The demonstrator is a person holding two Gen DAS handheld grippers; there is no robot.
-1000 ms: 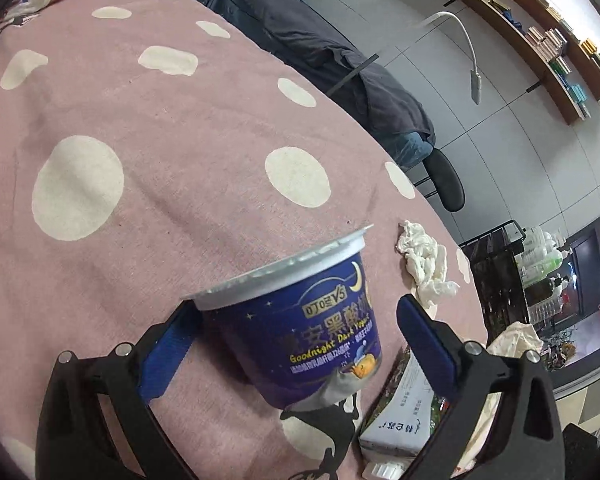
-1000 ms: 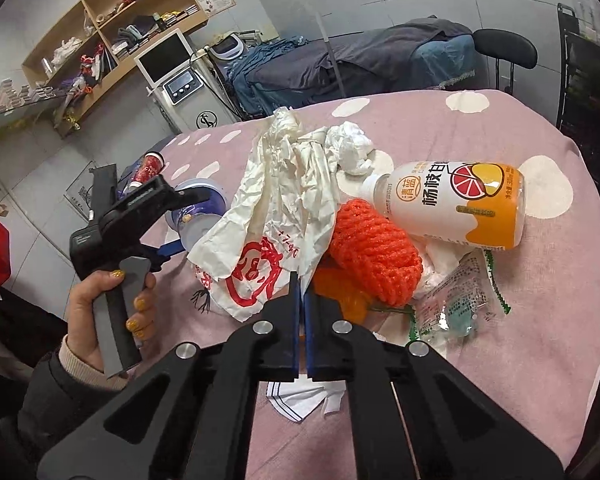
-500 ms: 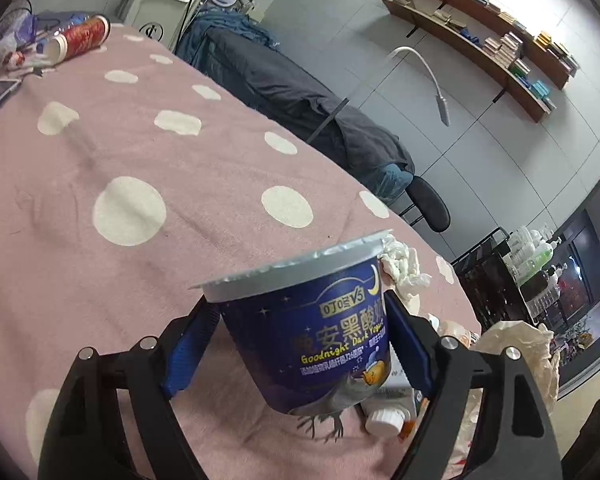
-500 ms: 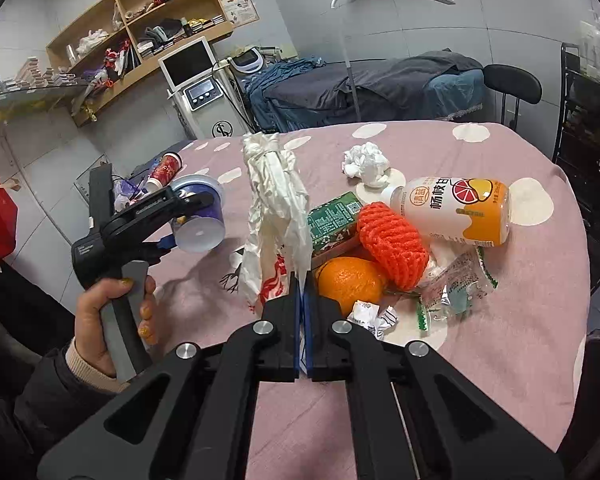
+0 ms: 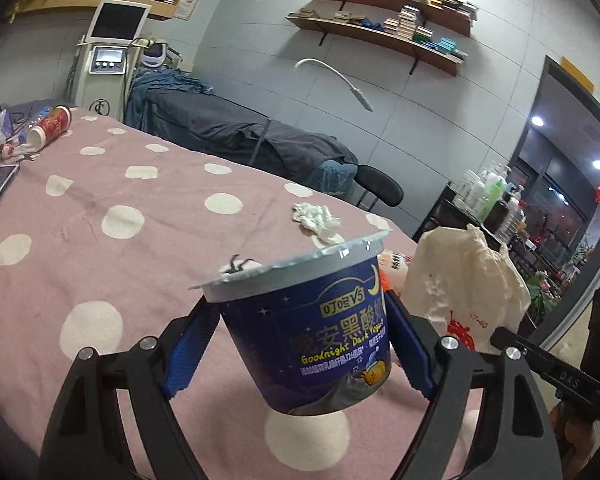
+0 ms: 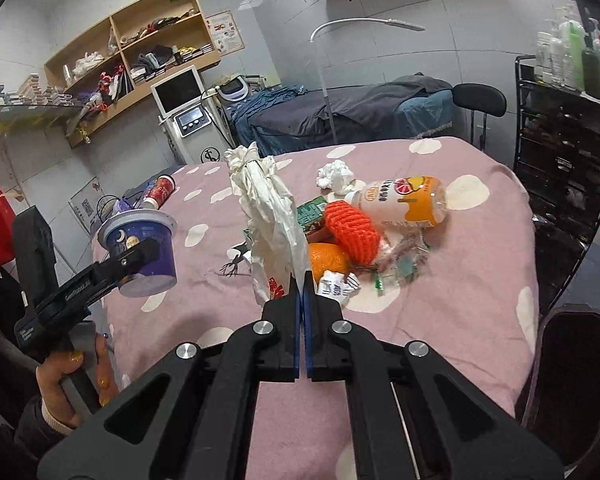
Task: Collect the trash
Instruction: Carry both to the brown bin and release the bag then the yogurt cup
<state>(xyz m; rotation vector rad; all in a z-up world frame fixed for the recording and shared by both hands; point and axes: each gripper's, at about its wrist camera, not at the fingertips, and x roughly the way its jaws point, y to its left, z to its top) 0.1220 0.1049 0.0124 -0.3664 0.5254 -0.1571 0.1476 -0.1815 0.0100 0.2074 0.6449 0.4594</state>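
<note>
Between left tool (image 5: 300, 344) pads: yogurt cup (image 5: 312, 332) (airborne); right tool (image 6: 302, 280) pinches bag (image 6: 272, 216).

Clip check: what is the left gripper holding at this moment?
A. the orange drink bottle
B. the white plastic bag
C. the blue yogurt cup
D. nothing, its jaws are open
C: the left gripper has its blue pads pressed on both sides of the yogurt cup, which hangs clear of the table; the bag is pinched by the right gripper.
</note>
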